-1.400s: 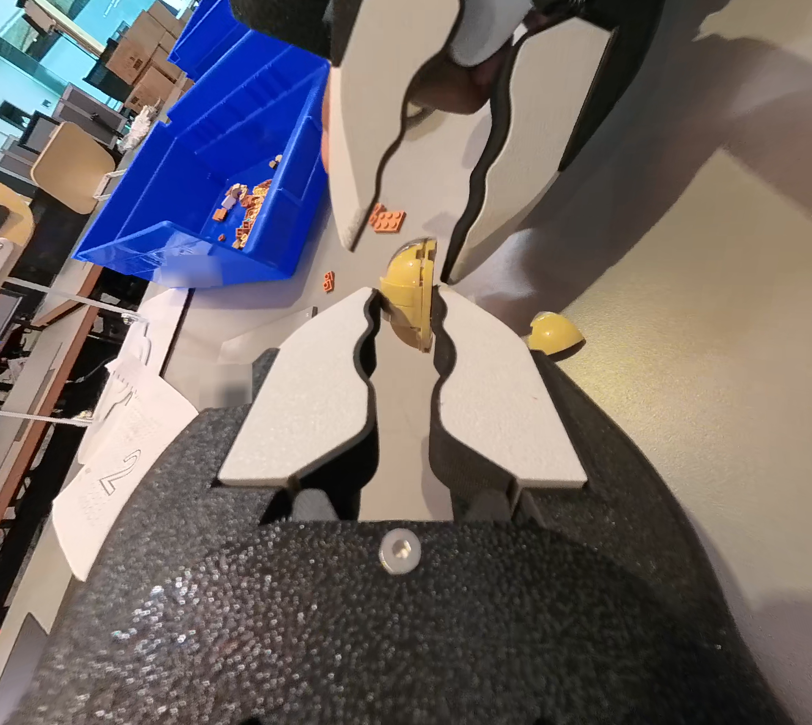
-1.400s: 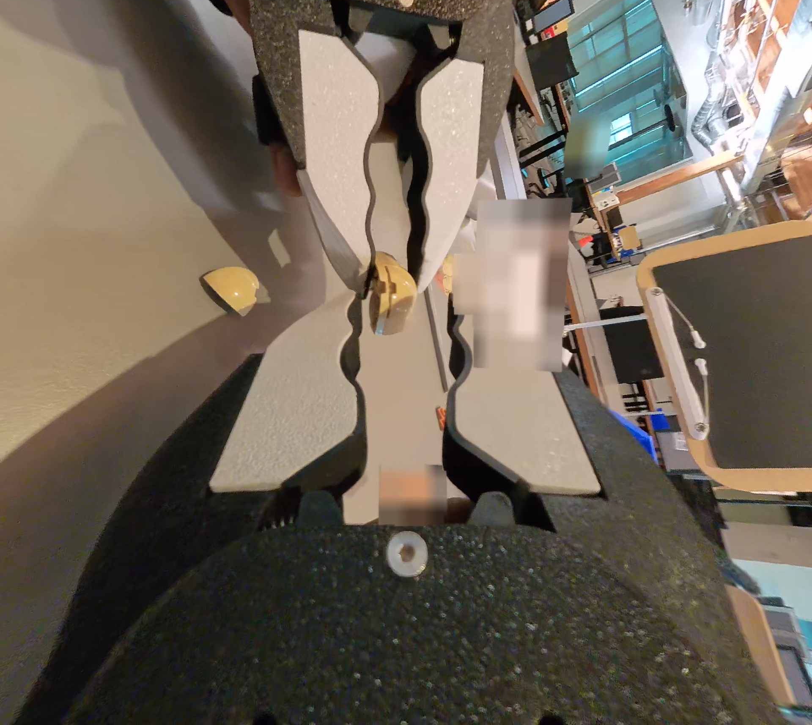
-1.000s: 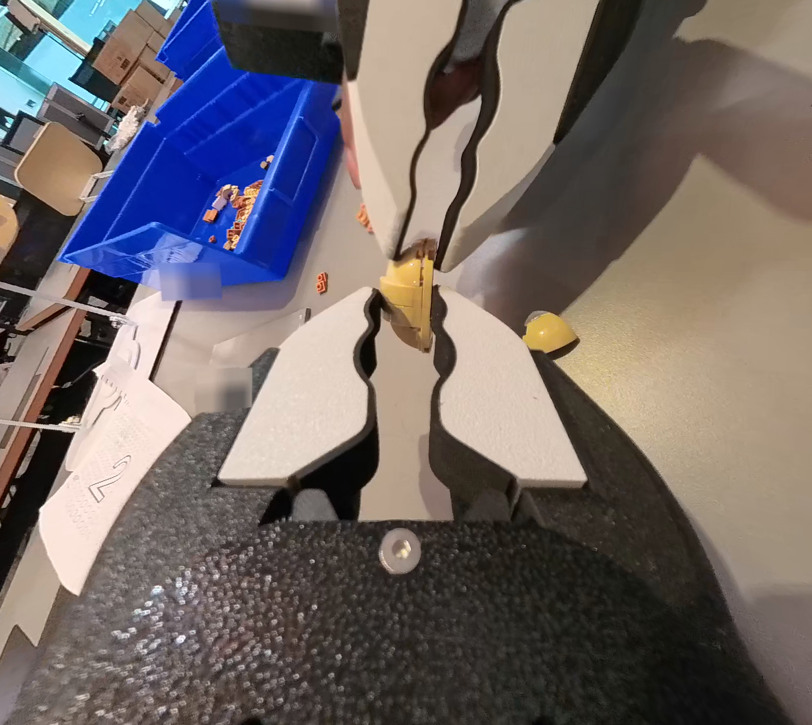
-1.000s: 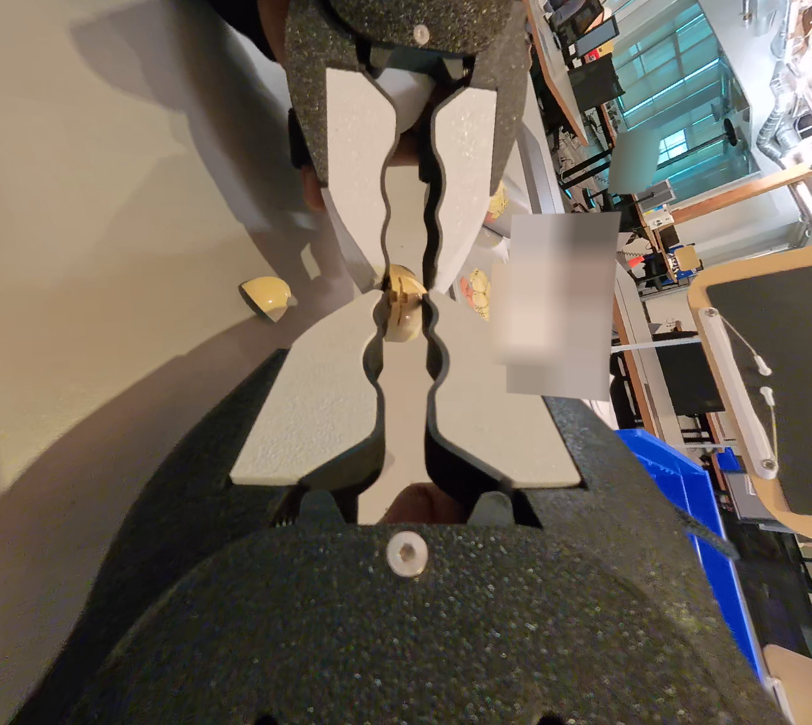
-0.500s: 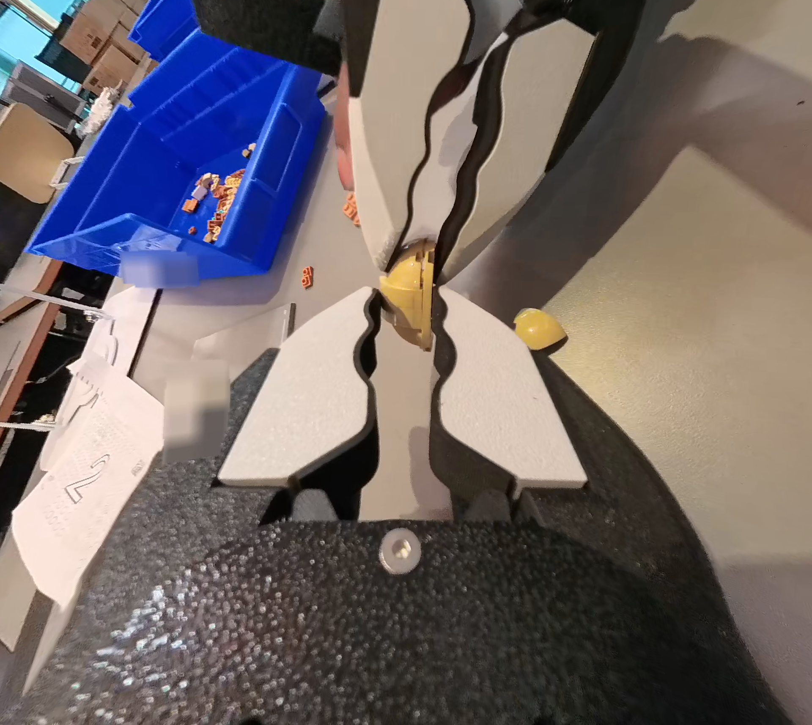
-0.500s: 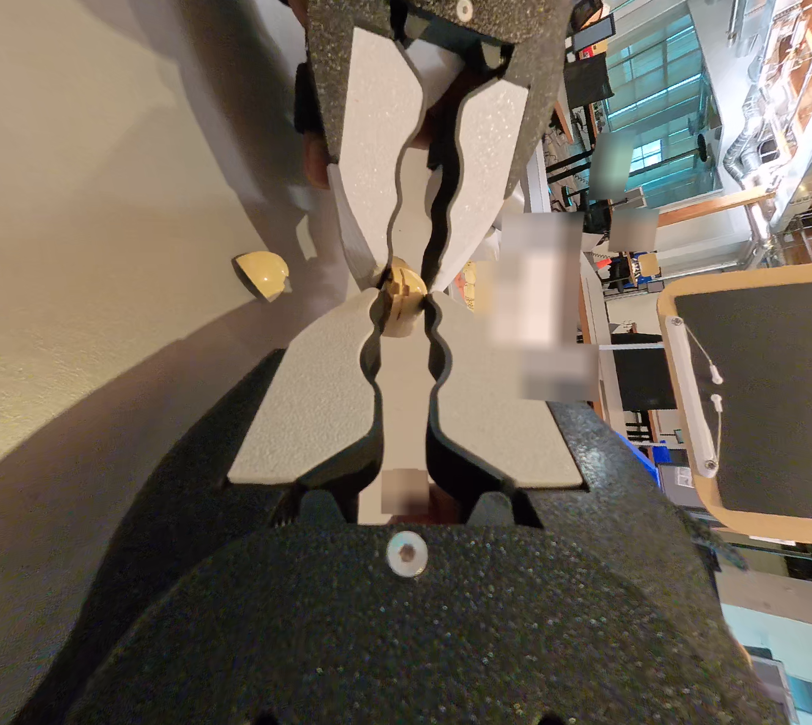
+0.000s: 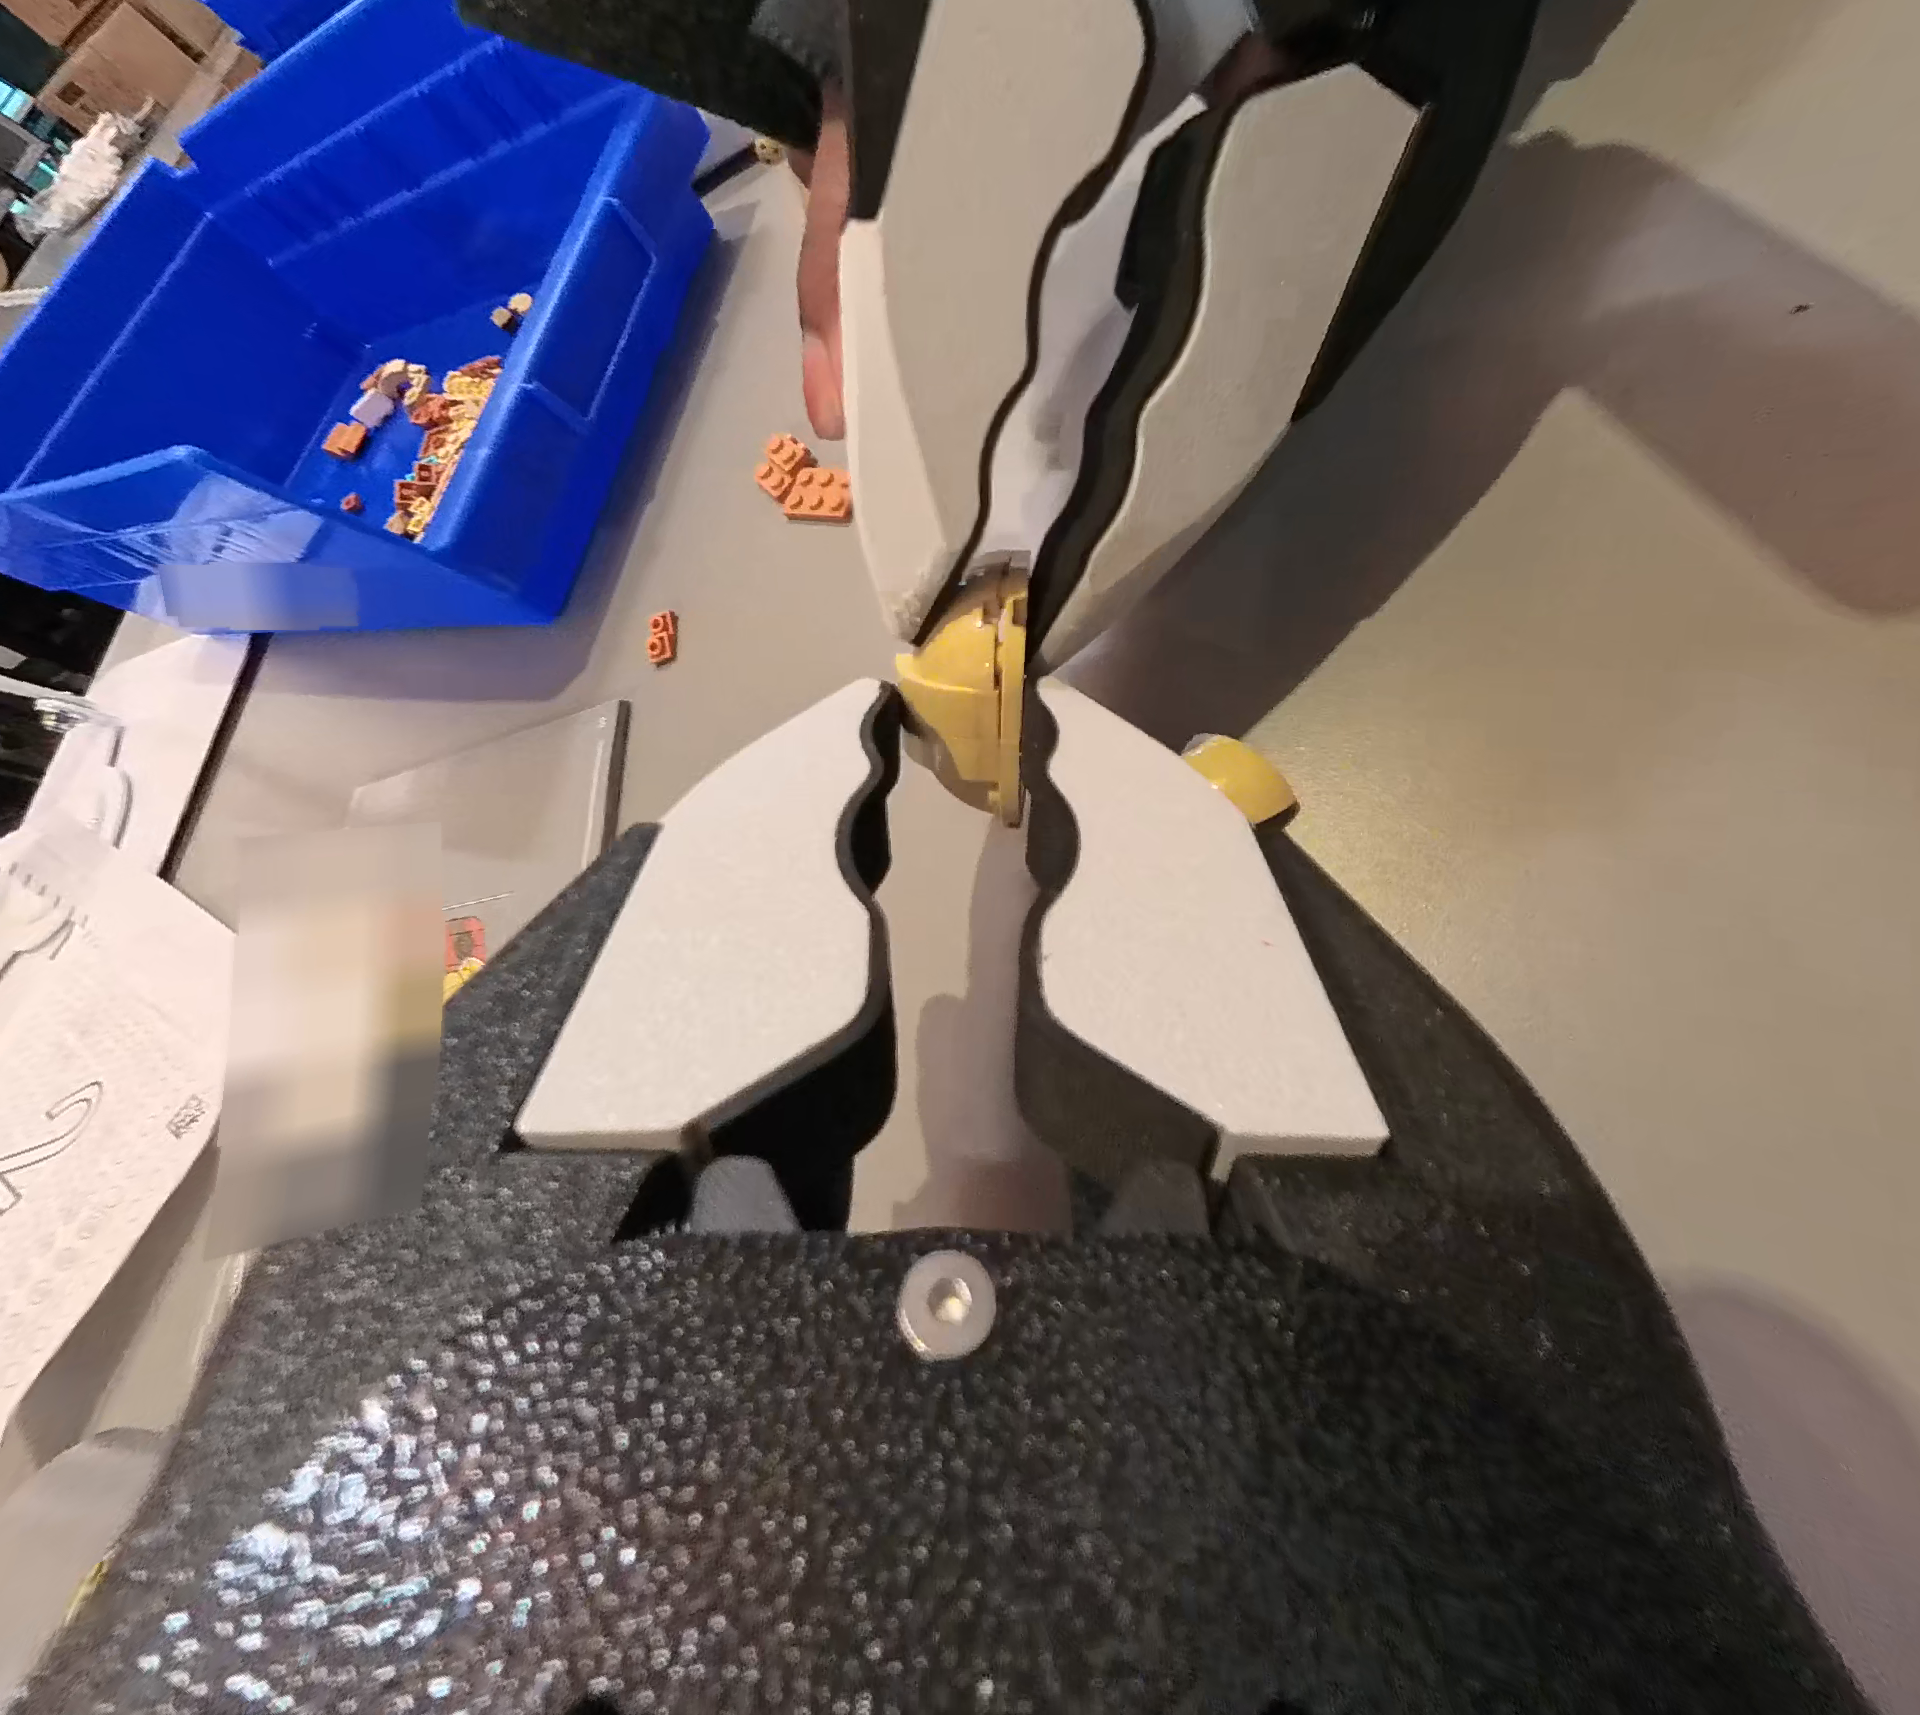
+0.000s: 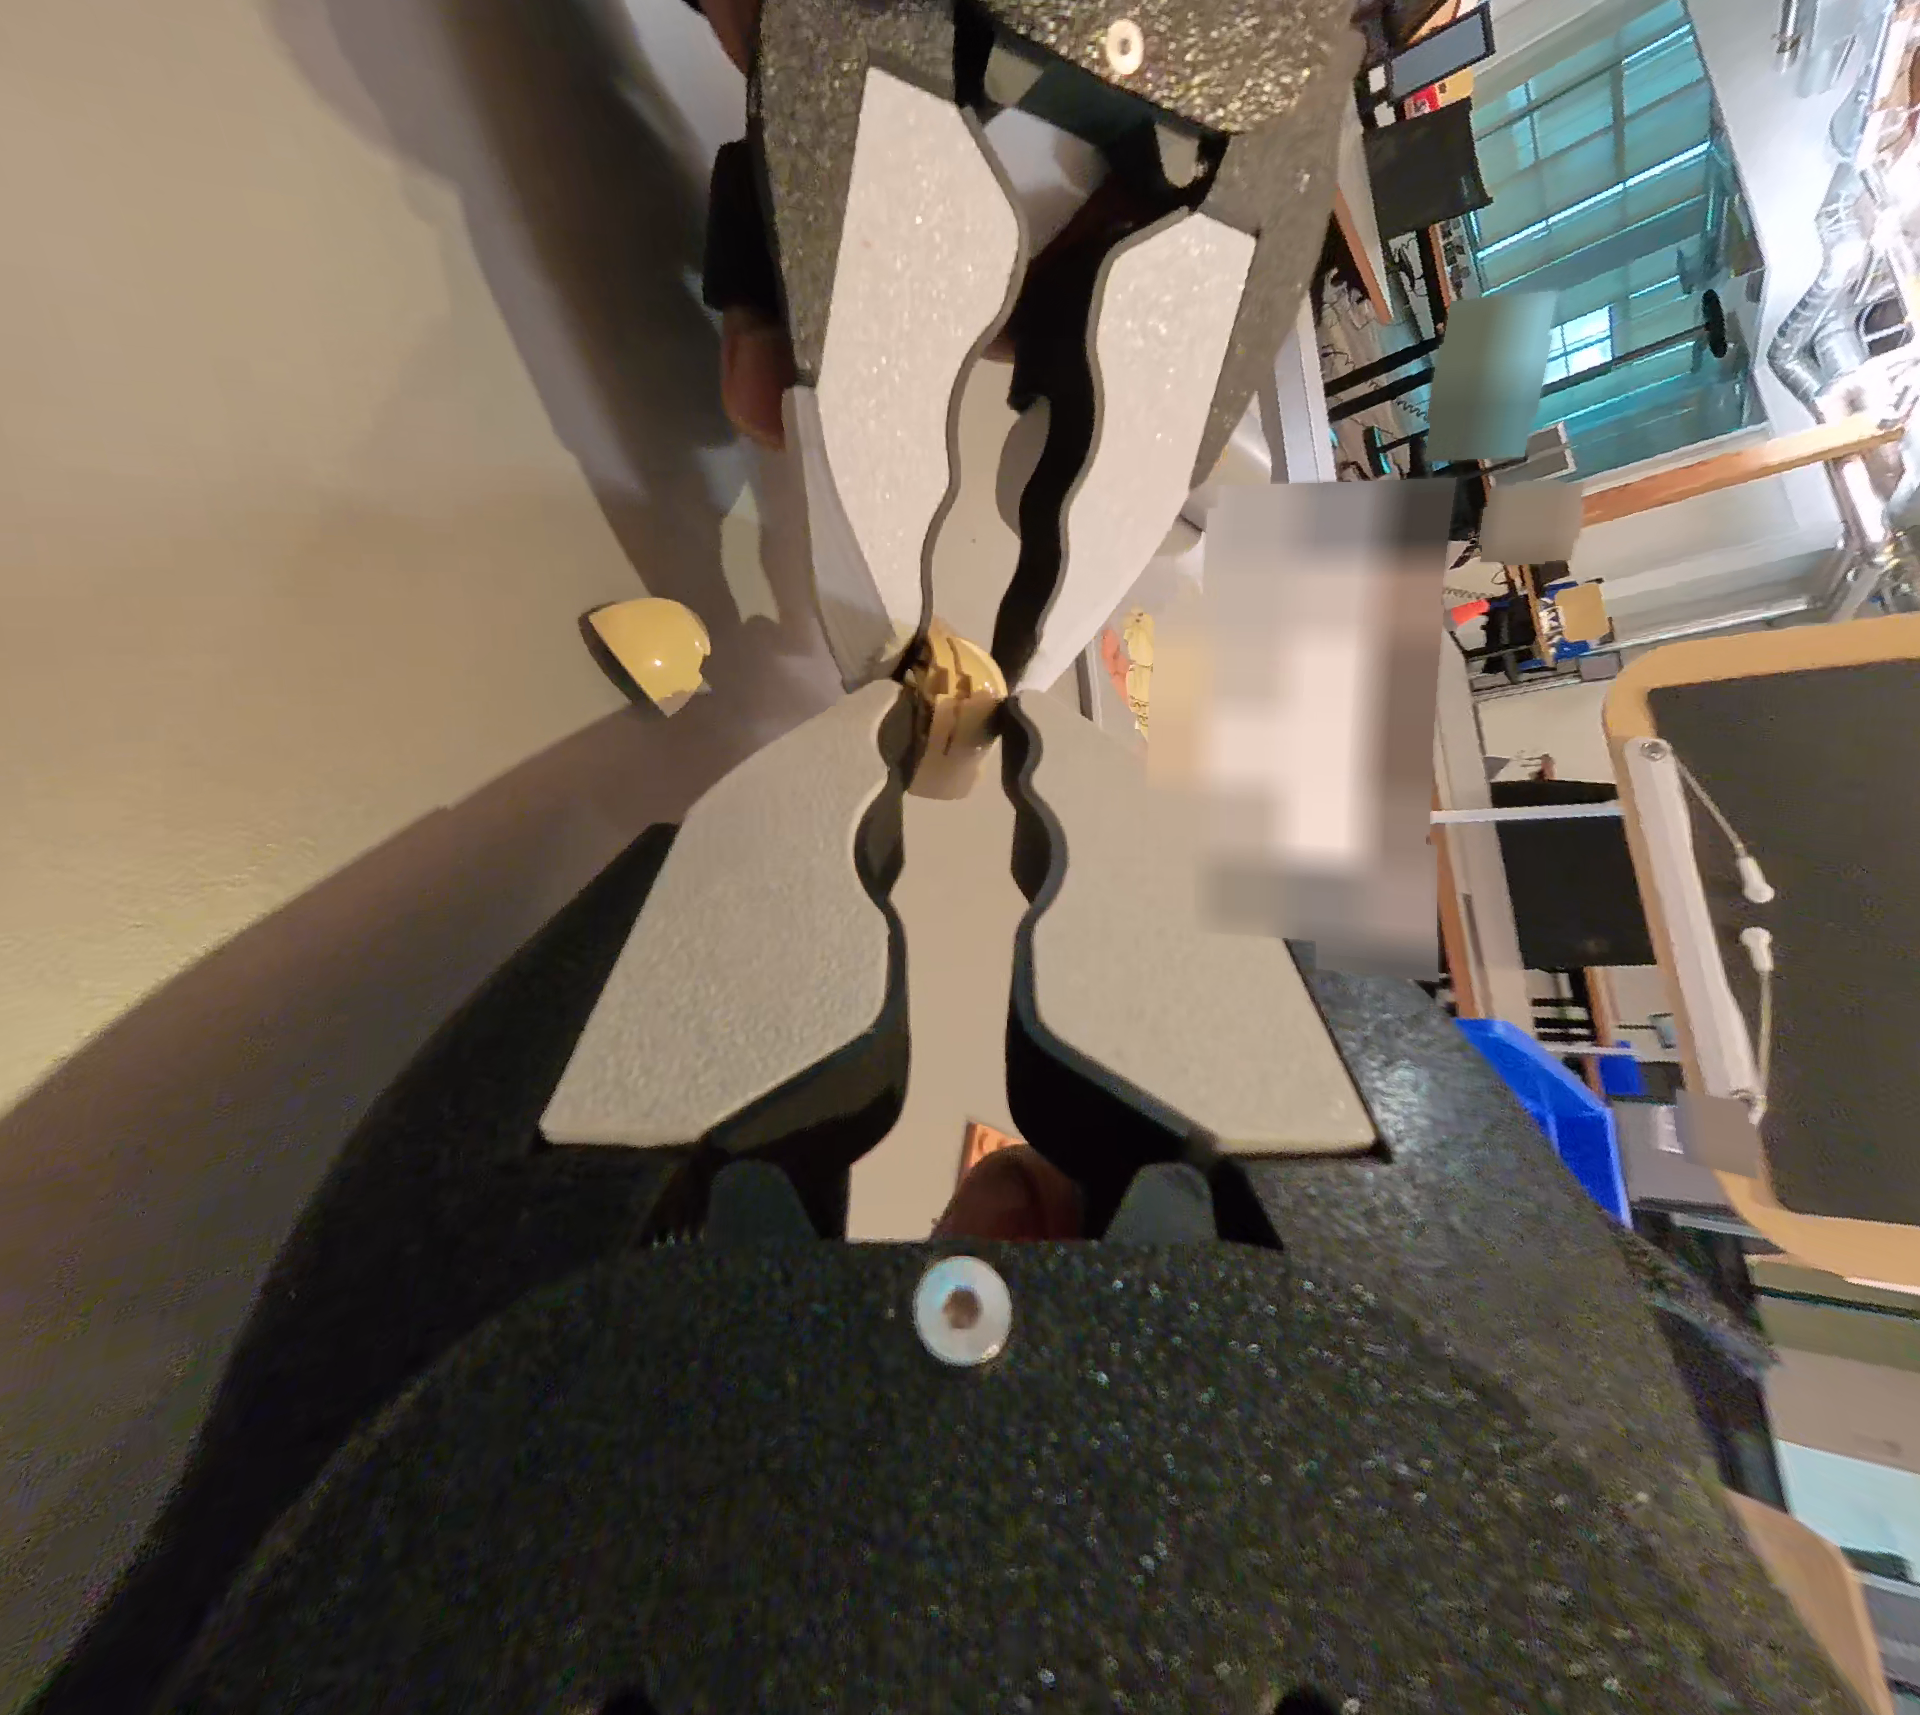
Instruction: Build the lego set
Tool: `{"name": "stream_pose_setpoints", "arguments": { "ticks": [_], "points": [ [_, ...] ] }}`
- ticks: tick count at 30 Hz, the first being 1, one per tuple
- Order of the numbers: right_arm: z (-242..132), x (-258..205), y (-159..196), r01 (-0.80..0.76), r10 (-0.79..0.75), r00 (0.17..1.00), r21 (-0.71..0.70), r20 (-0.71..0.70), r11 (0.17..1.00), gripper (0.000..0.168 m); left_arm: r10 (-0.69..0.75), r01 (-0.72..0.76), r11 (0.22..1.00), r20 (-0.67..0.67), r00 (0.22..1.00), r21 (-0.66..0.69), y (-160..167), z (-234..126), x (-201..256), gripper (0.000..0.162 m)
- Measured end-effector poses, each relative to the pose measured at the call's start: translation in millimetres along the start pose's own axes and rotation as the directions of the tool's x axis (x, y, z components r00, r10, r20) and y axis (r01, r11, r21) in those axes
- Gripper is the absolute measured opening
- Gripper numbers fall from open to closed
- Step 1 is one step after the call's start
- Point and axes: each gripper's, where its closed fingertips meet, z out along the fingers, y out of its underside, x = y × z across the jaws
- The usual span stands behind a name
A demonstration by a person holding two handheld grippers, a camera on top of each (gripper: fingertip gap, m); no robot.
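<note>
My left gripper (image 7: 961, 730) is shut on a tan domed lego piece (image 7: 961, 704) and holds it above the table. My right gripper (image 8: 951, 735) faces it tip to tip and is shut on the same tan lego assembly (image 8: 951, 709); it shows from the far side in the left wrist view (image 7: 982, 590). The two grippers meet at the piece. A second tan dome piece (image 7: 1242, 782) lies on the table beside the left gripper; it also shows in the right wrist view (image 8: 649, 652).
A blue bin (image 7: 260, 335) with several small orange and tan bricks stands at the left. Orange plates (image 7: 805, 479) and a small orange brick (image 7: 661, 635) lie loose on the grey table. White instruction sheets (image 7: 94, 1073) lie at the lower left. A chair (image 8: 1766, 938) stands off the table. Only a small space, under 4 cm, lies between the two pairs of fingers.
The right gripper closed from open onto the tan piece that the left gripper holds. Both grippers have since stayed pressed together, tilting slightly.
</note>
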Motion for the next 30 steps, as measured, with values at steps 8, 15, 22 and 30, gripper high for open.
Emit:
{"name": "stream_pose_setpoints", "arguments": {
  "ticks": [8,15,22,30],
  "points": [
    [-4,11,1,-0.169,0.171,0.985,0.054,-0.035,0.984,0.015,-0.075,0.075,0.994,0.006,0.997,0.074,-5,-3,-6,0.028],
    [-16,27,-12,-0.354,0.365,0.931,0.224,-0.007,0.908,0.015,-0.19,0.196,0.95,-0.05,0.981,0.243,-23,-15,-13,0.024],
    [-18,28,-16,-0.39,0.402,0.916,0.267,0.011,0.881,0.016,-0.217,0.232,0.924,-0.085,0.973,0.303,-31,-19,-13,0.021],
    [-18,27,-17,-0.365,0.381,0.924,0.262,-0.013,0.893,0.024,-0.206,0.215,0.936,-0.062,0.977,0.279,-29,-19,-15,0.021]
  ]
}}
